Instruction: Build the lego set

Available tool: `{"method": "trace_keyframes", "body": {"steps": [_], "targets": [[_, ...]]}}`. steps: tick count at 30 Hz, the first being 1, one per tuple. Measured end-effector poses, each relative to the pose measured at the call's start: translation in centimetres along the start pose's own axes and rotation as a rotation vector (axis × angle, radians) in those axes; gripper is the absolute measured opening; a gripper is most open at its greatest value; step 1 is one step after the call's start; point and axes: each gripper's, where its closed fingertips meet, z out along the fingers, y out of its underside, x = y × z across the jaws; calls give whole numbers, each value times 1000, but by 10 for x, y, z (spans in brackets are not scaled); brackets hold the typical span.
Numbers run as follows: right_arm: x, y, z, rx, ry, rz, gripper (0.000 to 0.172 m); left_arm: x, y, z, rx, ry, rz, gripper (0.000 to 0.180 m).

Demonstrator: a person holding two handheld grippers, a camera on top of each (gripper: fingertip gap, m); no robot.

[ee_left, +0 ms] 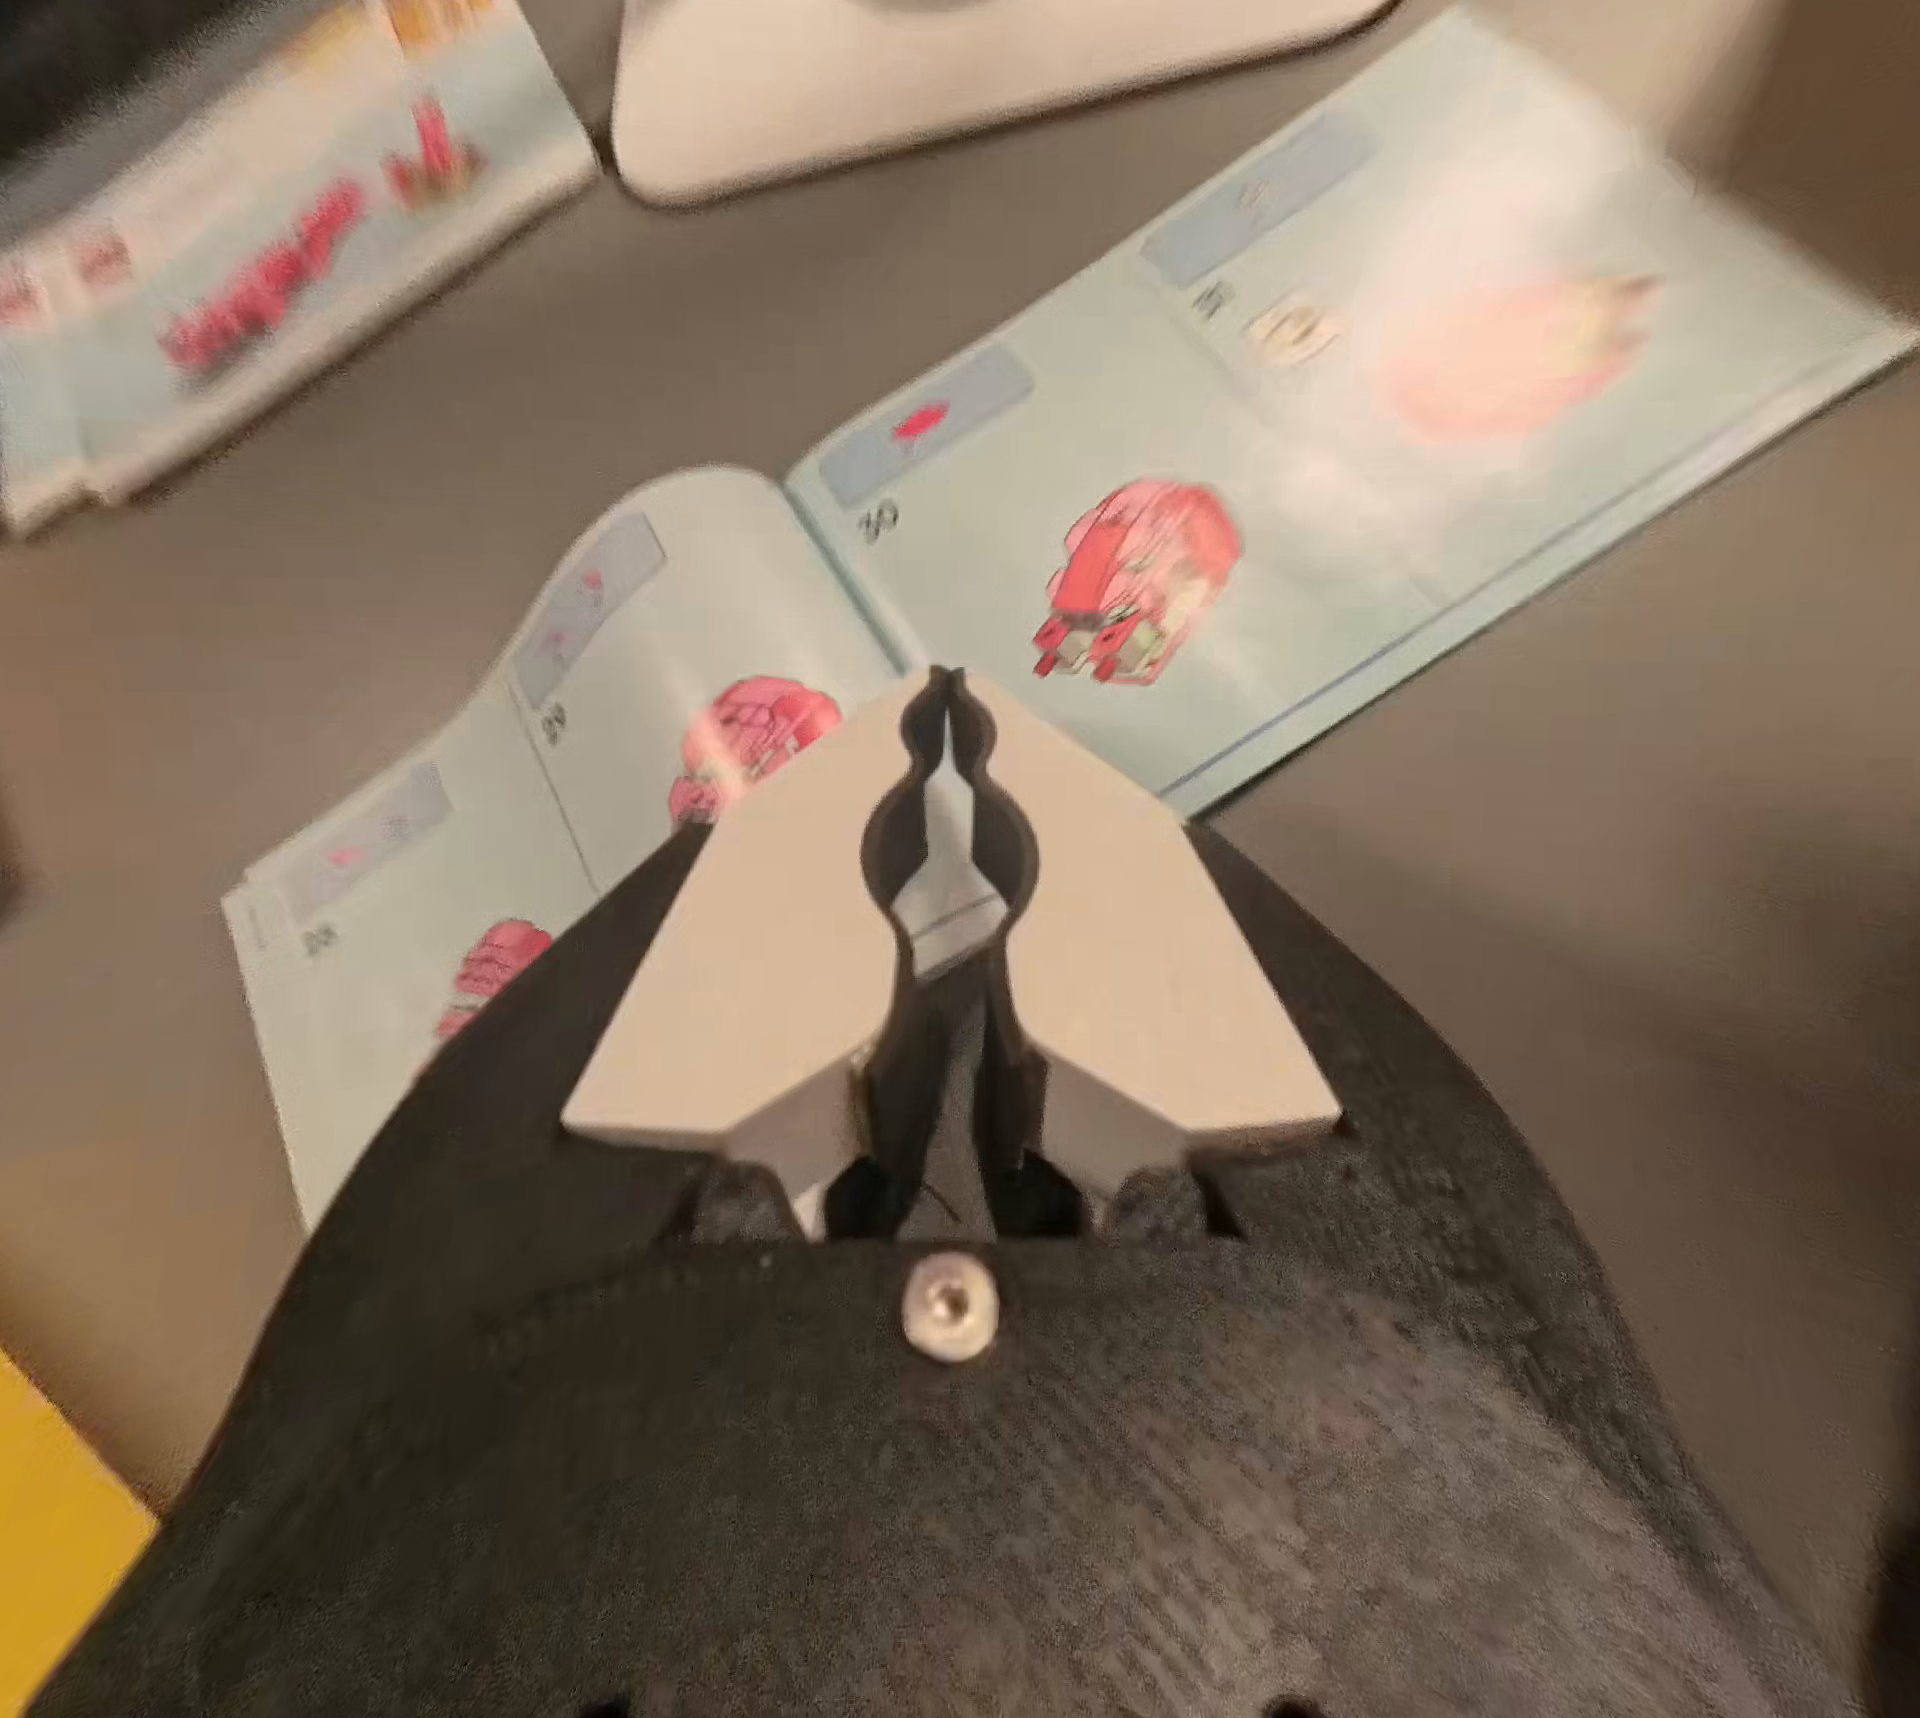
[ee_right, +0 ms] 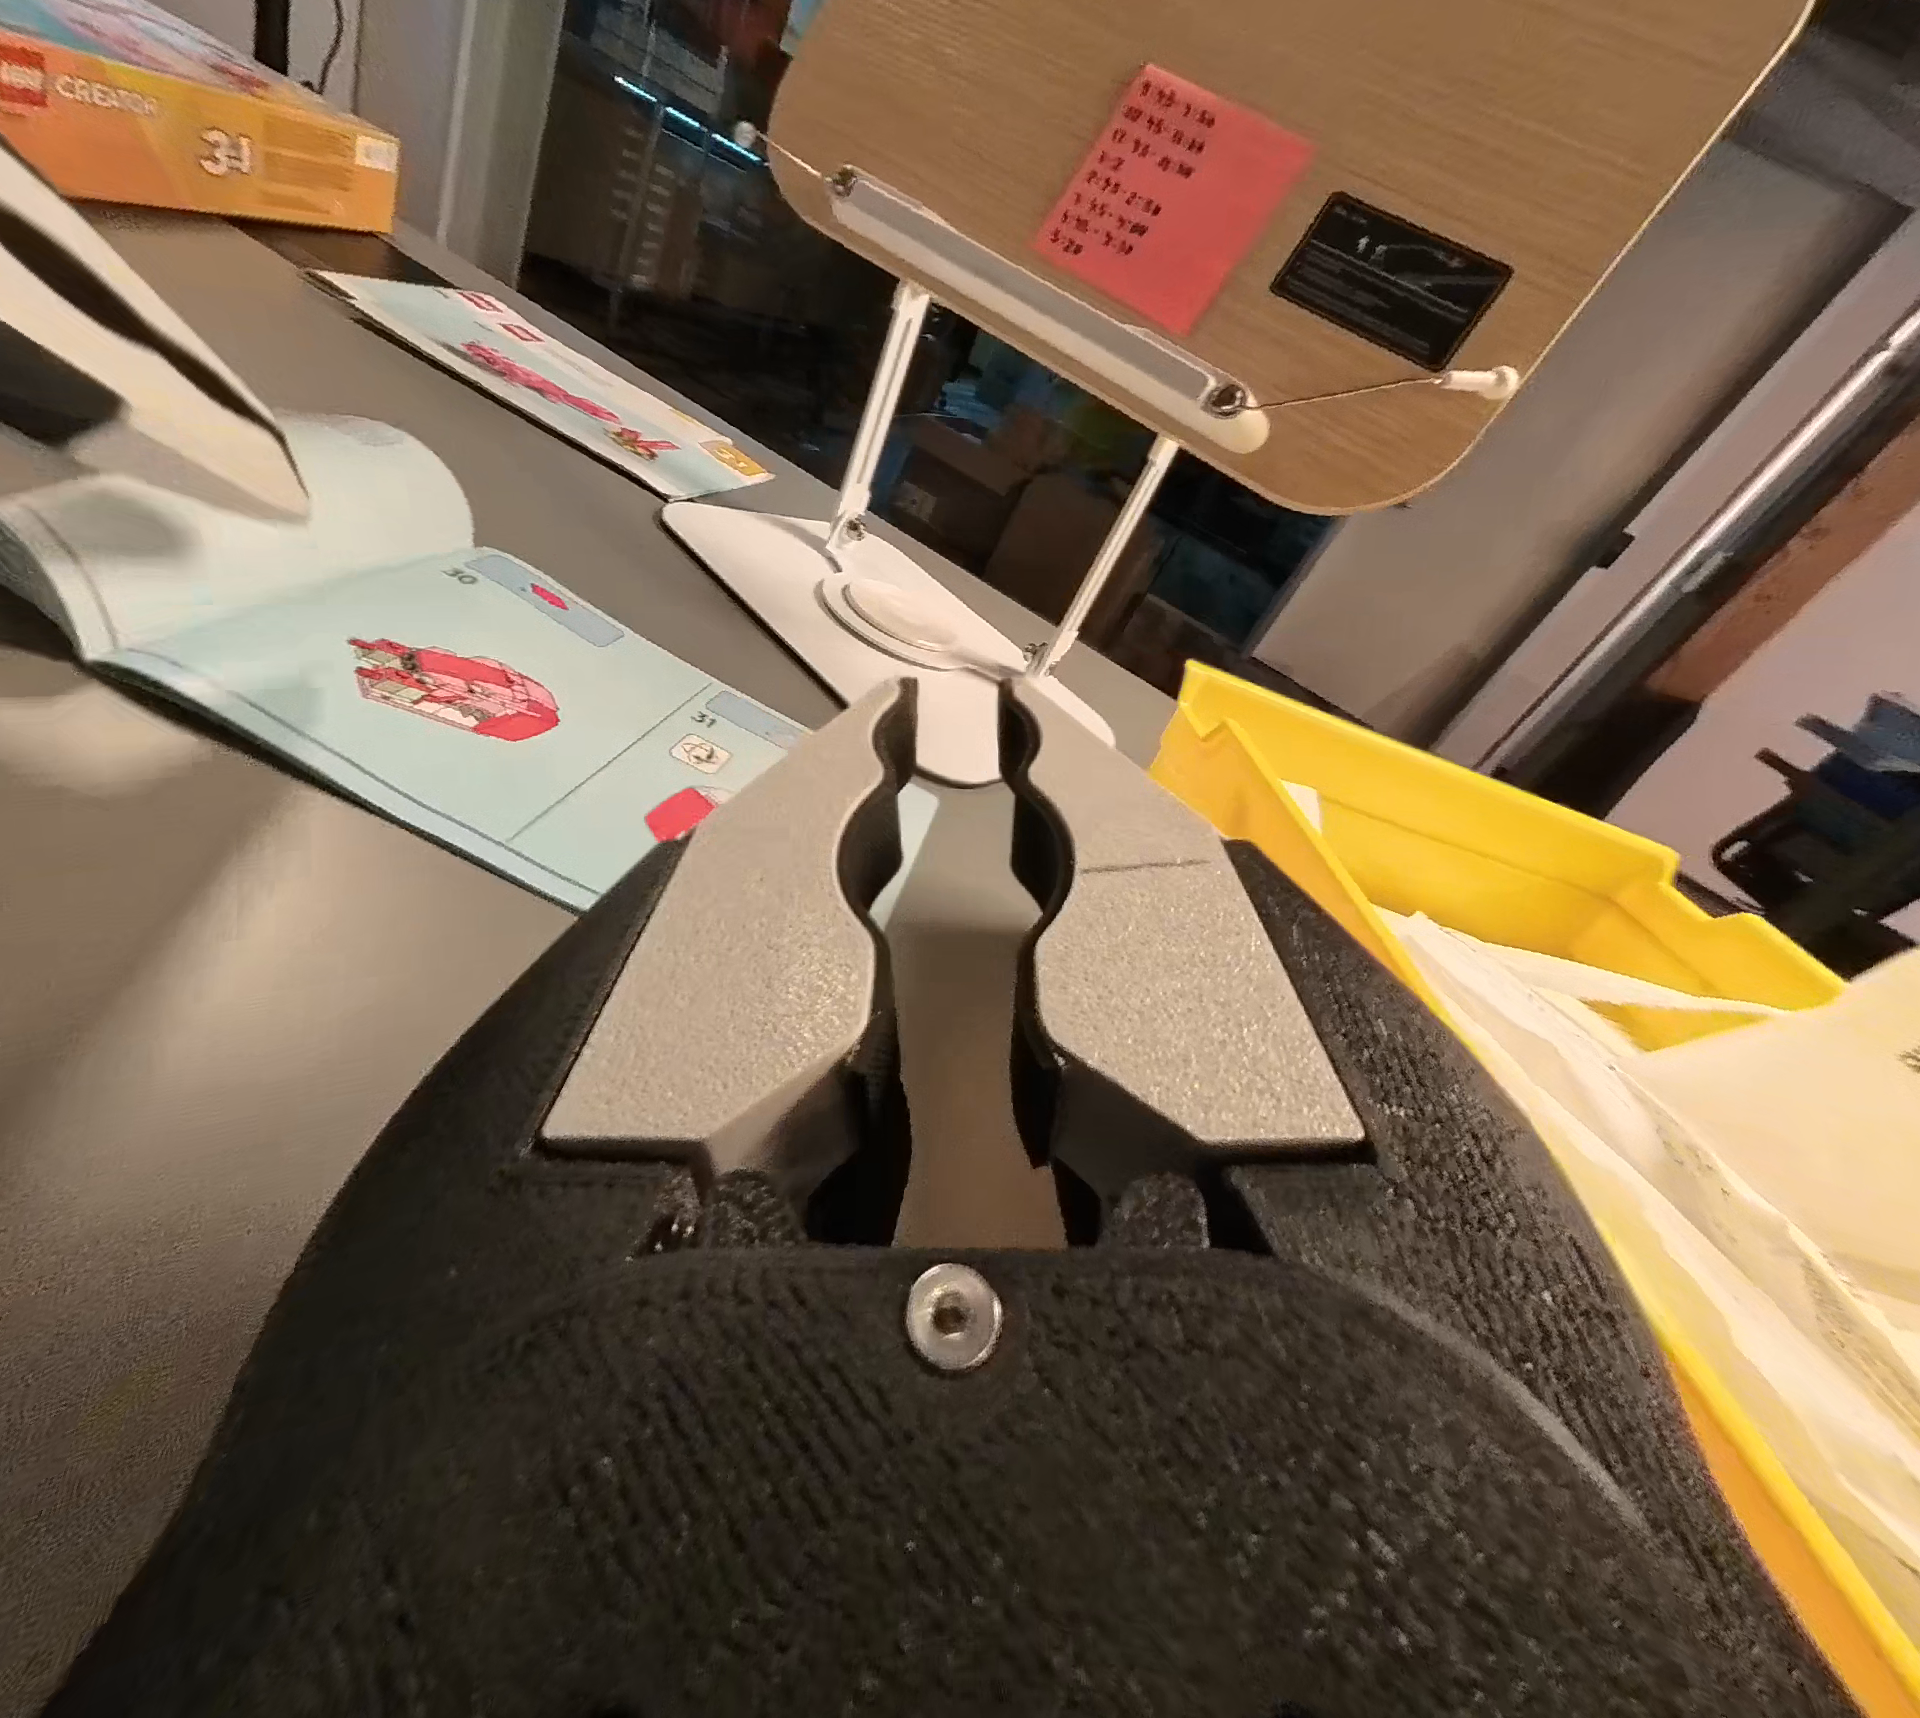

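Observation:
My left gripper (ee_left: 948,679) is shut, its tips at the lower edge of an open pale blue instruction booklet (ee_left: 1299,546), close to the spine. A thin white sheet shows between its pads, so it pinches a page of the booklet. The left page humps up beside it. The view is blurred. In the right wrist view the left gripper's finger (ee_right: 208,421) meets that raised page, and the booklet (ee_right: 312,692) lies flat on the dark table. My right gripper (ee_right: 956,697) hovers low over the table, its jaws a little apart with nothing between them.
A book stand has a white base (ee_right: 769,567) (ee_left: 1039,37) and a wooden board (ee_right: 1351,6) bearing a pink note. A yellow bin (ee_right: 1455,837) of papers is at the right. A second booklet (ee_left: 260,245) and an orange box (ee_right: 208,151) lie farther back. Spacing between my two grippers at the tips: around 20 cm.

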Motion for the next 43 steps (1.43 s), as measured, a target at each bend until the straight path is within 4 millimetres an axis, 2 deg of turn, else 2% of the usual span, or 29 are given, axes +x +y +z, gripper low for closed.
{"method": "trace_keyframes", "body": {"steps": [2,5,8,10,14,16,20,25,29,33,38,43], "targets": [[4,-2,-3,6,34,-19,13,13,-20,-27,164,32,46,0],[14,-5,-12,17,105,-38,11,52,-42,-83,444,227,30,4],[19,-9,-23,33,147,-25,9,91,-39,-137,654,461,15,7],[19,-11,-29,32,164,-22,9,106,-27,-152,730,515,70,7],[18,-11,-35,9,207,-65,6,121,-7,-165,870,534,188,6],[19,-8,-34,-10,220,-83,4,118,-5,-174,931,551,153,4],[15,-1,-25,-68,235,-164,0,124,-1,-205,1075,727,83,4],[15,-1,-21,-79,247,-222,0,141,6,-214,1143,751,244,4],[-3,-7,-18,-48,166,-284,0,132,4,-202,1157,654,327,0],[-8,-8,-17,-27,128,-259,0,114,-3,-193,1123,681,196,0],[5,-8,-21,-10,154,-157,0,103,-7,-189,1111,686,103,0],[14,-6,-25,1,174,-71,0,81,-13,-178,1083,683,-57,0]]}}
